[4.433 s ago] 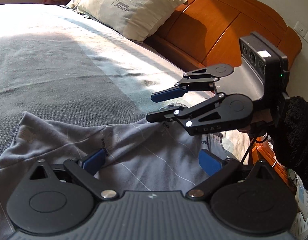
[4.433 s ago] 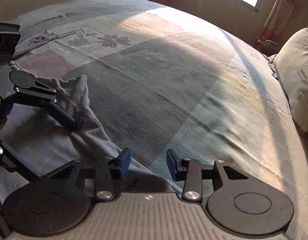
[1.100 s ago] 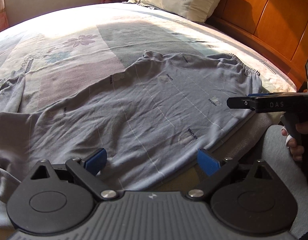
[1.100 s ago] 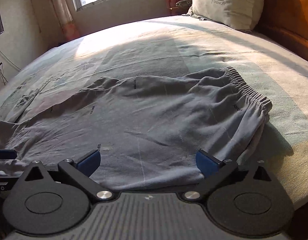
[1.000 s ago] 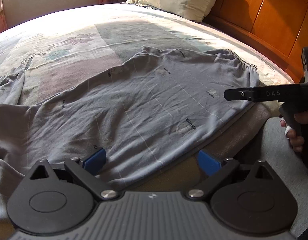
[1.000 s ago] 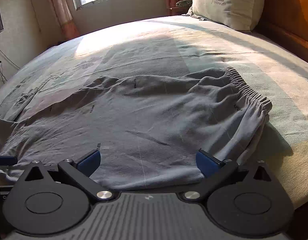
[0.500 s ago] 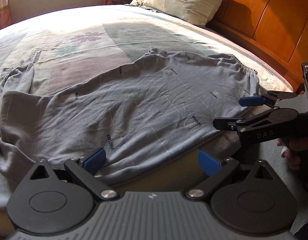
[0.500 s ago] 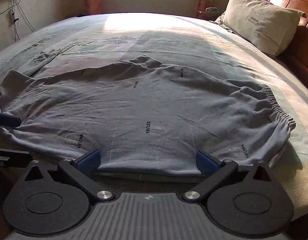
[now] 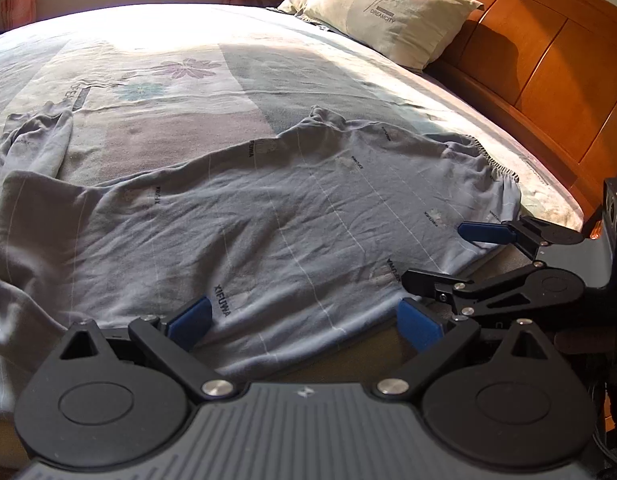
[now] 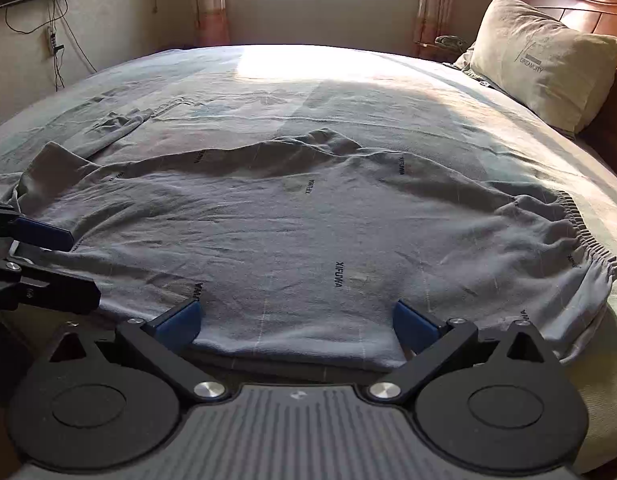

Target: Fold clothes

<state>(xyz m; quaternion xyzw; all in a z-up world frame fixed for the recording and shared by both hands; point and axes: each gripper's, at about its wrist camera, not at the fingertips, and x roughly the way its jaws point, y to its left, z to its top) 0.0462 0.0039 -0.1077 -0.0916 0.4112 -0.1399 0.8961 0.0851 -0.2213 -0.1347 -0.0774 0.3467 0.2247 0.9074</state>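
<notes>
my left gripper (image 9: pixel 304 320) has fingers spread wide, empty, level over the near hem of the grey trousers (image 9: pixel 268 220). my right gripper (image 10: pixel 294 320), likewise spread and empty, sits just beside it. the trousers lie flat along the bed (image 10: pixel 348 80) edge, waistband toward the pillow (image 10: pixel 540 56).

The left gripper (image 9: pixel 304 318) is held low and level, its two blue-tipped fingers (image 9: pixel 188 317) spread wide apart with nothing between them. The right gripper (image 10: pixel 294 318) is posed the same way, fingers (image 10: pixel 412 321) splayed wide and empty. Seen from the left wrist camera, the right gripper (image 9: pixel 444 258) sits close on the right, turned on its side so one finger lies above the other, both pointing left with a clear gap between them.
</notes>
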